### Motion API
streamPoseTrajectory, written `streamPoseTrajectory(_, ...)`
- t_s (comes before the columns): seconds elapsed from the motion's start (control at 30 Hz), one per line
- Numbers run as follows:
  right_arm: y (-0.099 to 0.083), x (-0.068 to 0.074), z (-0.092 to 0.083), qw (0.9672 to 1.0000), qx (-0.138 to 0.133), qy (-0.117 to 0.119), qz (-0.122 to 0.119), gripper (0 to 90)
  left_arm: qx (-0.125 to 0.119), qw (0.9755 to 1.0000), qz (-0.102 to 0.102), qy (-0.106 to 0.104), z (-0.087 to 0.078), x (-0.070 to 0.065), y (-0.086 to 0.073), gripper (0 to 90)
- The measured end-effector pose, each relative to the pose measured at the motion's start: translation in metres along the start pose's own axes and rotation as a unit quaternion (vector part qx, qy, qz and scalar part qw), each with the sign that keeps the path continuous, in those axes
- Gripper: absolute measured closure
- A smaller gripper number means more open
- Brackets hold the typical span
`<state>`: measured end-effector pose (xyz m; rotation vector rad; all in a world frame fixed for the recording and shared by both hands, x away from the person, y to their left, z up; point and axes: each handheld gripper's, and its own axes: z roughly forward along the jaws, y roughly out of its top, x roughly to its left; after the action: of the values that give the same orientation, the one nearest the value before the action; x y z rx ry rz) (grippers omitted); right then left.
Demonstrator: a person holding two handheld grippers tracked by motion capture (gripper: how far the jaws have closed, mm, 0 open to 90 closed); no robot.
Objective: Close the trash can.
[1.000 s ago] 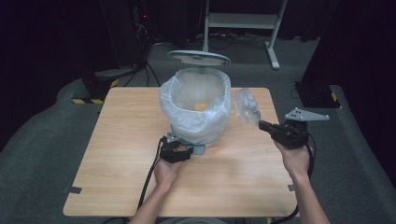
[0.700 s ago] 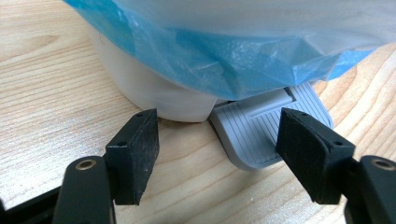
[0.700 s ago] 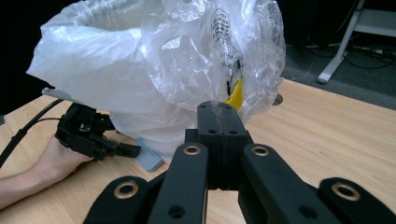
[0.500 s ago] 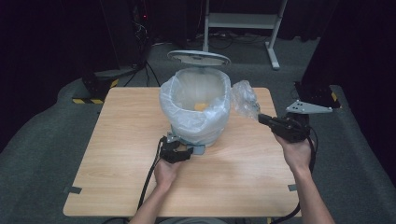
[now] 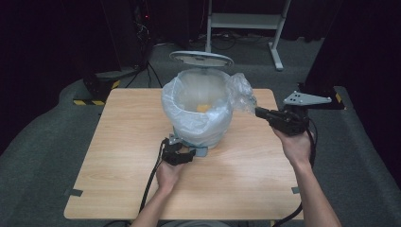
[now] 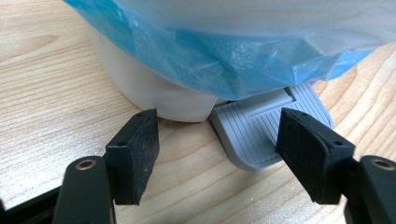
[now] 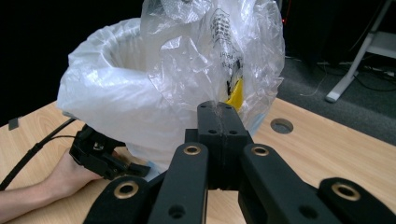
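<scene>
A white pedal bin (image 5: 198,120) lined with a pale blue bag stands mid-table, its lid (image 5: 202,58) raised. Something yellow (image 5: 203,108) lies inside. My left gripper (image 5: 182,153) rests low at the bin's front. Its jaws (image 6: 215,116) stand apart, on either side of the grey foot pedal (image 6: 261,135), and grip nothing. My right gripper (image 5: 259,112) hovers at the bin's right, shut on a crumpled clear plastic bag (image 5: 241,90). In the right gripper view the bag (image 7: 210,51) rises from the shut jaws (image 7: 218,109), with printing and a yellow patch (image 7: 236,93) on it.
The wooden table (image 5: 118,142) has bare room to the left and in front of the bin. A cable hole (image 7: 280,125) sits in the top near the bin. A grey desk frame (image 5: 246,21) and cables stand on the dark floor behind.
My right gripper has risen with the clear bag and carried it closer to the bin's rim. The left gripper has stayed at the pedal.
</scene>
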<state>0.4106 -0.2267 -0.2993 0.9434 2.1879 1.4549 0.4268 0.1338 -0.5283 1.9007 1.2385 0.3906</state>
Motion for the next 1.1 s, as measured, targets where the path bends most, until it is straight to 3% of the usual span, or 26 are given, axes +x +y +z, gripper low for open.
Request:
streamPoseTrajectory(0.33,0.015,0.007,0.011,0.9998,0.003,0.013,-0.017,90.0,0.0,1.0,0.0,0.0,0.0,0.0,0.0,30.0)
streamPoseTrajectory(1.1,0.043,0.02,0.044,0.9981,0.021,0.05,-0.031,90.0,0.0,1.0,-0.001,-0.001,0.0,0.0,0.0,30.0)
